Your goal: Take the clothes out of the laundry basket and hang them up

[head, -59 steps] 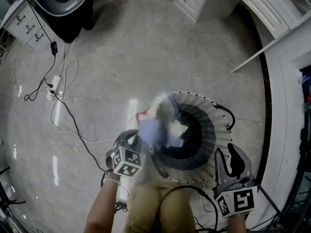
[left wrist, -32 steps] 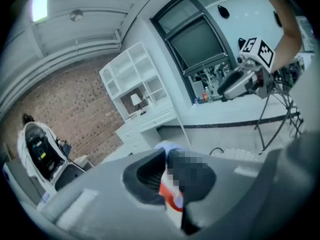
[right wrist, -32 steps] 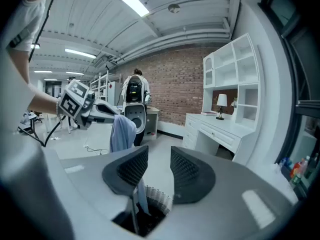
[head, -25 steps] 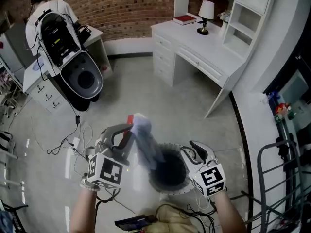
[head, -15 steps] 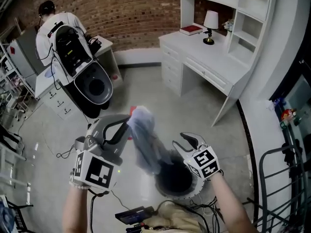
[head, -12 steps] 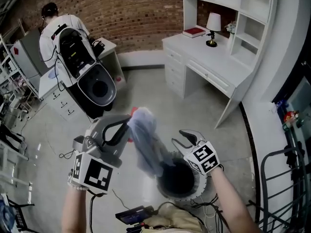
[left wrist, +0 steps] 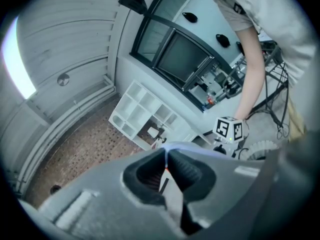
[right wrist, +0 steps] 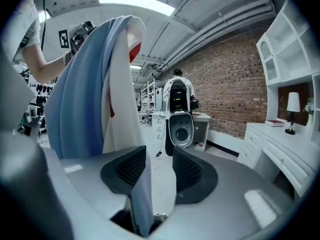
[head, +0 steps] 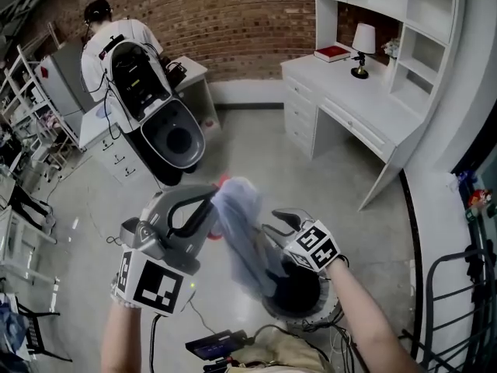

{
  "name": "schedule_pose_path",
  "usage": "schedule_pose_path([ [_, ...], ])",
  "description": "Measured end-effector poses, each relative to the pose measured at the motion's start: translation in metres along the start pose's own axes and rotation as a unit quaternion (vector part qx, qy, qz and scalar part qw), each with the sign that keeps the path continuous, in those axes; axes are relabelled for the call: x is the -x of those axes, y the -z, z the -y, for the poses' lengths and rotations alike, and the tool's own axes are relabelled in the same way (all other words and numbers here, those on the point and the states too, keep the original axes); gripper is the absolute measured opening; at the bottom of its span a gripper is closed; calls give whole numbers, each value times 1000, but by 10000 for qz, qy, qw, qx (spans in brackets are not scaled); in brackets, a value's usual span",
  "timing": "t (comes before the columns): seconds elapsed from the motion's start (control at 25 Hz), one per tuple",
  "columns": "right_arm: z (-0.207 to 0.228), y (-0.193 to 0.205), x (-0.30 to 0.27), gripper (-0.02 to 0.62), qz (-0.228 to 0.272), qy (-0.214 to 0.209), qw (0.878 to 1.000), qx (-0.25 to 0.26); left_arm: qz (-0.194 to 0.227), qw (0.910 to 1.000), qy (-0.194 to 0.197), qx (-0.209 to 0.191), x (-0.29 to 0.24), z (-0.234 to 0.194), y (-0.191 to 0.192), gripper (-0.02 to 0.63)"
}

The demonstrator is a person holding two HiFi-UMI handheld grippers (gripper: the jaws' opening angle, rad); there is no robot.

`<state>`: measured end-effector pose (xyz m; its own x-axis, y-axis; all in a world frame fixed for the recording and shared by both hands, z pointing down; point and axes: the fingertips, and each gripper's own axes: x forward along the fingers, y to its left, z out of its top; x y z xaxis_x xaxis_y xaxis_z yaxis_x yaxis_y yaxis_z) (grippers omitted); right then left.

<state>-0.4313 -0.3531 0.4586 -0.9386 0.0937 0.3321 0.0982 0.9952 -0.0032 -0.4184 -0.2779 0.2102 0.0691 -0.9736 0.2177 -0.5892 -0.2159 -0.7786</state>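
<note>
Brick wall at the back, grey floor, white desk on the right with a lamp and a red book on it. Someone in a white shirt stands over by a big black and grey machine.

Up close: the left gripper is raised, and its jaws are pressed together on the top of the garment, a pale blue and white thing with a bit of red. You can see the fabric pinched right between the pads in the left gripper view.

From there the garment hangs down at a slant, with its lower end over the dark mouth of the white basket on the floor.

The right gripper is level with the middle of the hanging fabric and right up against it. Its jaws are spread. In the right gripper view an edge of the garment drops through the gap next to one pad, but nothing is squeezing it.
</note>
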Motion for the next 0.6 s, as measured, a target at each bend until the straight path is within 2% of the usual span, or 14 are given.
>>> schedule_pose_path([
  [0.28,-35,4,-2,155,8,-444,9990,109,-23,10000,-79,51,0,-2,5,9],
  [0.56,-60,0,3,155,38,-566,9981,230,250,9995,-123,-123,3,-1,-15,8],
  [0.6,-58,1,4,172,31,-512,9983,276,233,9996,-97,-135,3,2,-15,8],
])
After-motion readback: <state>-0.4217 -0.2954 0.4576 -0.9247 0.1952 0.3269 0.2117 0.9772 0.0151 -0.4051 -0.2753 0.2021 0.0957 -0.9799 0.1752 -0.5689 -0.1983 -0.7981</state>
